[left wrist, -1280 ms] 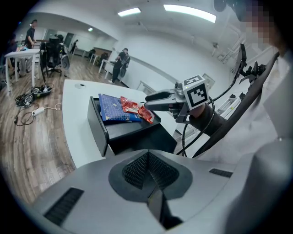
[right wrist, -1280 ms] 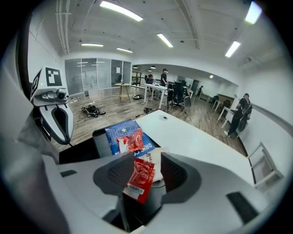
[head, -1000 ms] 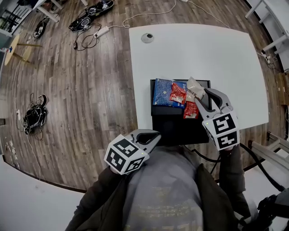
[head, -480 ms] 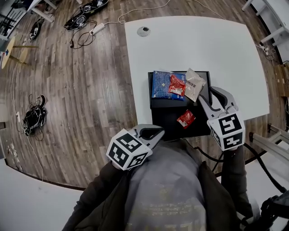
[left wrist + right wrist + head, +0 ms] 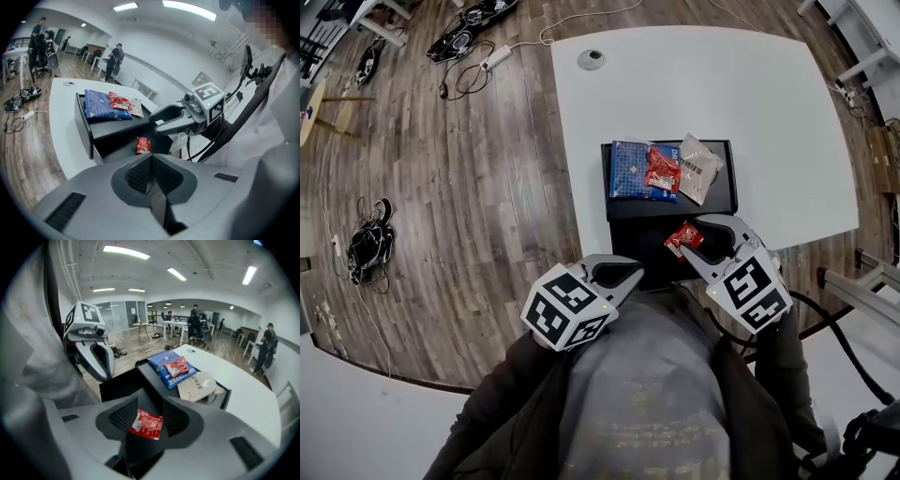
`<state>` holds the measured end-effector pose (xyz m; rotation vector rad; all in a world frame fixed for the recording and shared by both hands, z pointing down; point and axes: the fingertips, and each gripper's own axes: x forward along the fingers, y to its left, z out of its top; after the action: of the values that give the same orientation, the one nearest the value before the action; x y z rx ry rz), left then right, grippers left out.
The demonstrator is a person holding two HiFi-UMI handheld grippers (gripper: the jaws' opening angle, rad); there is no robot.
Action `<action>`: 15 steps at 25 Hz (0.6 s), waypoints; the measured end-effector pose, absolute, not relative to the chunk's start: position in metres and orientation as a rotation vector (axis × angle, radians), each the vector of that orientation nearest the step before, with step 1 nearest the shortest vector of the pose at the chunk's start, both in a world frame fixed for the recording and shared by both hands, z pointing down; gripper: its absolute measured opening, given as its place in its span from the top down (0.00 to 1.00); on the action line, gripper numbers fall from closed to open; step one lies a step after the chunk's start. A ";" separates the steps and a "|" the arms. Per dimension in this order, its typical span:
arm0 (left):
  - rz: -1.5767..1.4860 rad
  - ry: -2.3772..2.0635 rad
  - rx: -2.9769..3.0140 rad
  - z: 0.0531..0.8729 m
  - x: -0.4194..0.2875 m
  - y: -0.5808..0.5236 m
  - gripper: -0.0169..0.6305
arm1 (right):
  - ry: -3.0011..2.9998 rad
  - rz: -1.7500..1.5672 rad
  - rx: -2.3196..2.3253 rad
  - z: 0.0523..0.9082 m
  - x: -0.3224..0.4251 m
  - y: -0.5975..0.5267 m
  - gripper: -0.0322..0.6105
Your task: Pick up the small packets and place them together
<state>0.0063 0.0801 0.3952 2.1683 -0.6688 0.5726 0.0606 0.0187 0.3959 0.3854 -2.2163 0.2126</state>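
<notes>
1. One red sachet (image 5: 684, 236) lies alone on the lower step of the black tray (image 5: 724, 202), centre of the head view. Likely light, crinkly, slippery, so pinch a flat edge.
2. Right gripper (image 5: 149, 418) straddles it with jaws half-wide, not pressing. Left gripper (image 5: 151, 176) is closed and empty.
3. Upper step holds three packets: blue packet (image 5: 628, 169), second red sachet (image 5: 662, 171), beige packet (image 5: 700, 167).

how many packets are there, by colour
red: 2, the upper red packet and the lower red packet
blue: 1, the blue packet
beige: 1, the beige packet
total: 4
</notes>
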 end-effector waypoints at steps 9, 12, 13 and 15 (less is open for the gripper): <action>0.568 -0.682 2.160 0.396 0.003 0.082 0.97 | -1.950 0.190 0.196 0.453 0.071 0.043 0.69; 0.562 -0.699 2.155 0.395 -0.001 0.081 0.97 | -1.894 0.197 0.136 0.467 0.070 0.049 0.67; 0.561 -0.704 2.154 0.394 -0.002 0.081 0.97 | -1.878 0.196 0.124 0.471 0.070 0.050 0.65; 0.558 -0.711 2.150 0.394 -0.004 0.081 0.97 | -1.849 0.180 0.108 0.477 0.070 0.051 0.61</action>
<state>-0.0037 0.0809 0.3940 2.1501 -0.7109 0.5581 0.0696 0.0508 0.4769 0.1080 -1.8493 0.1803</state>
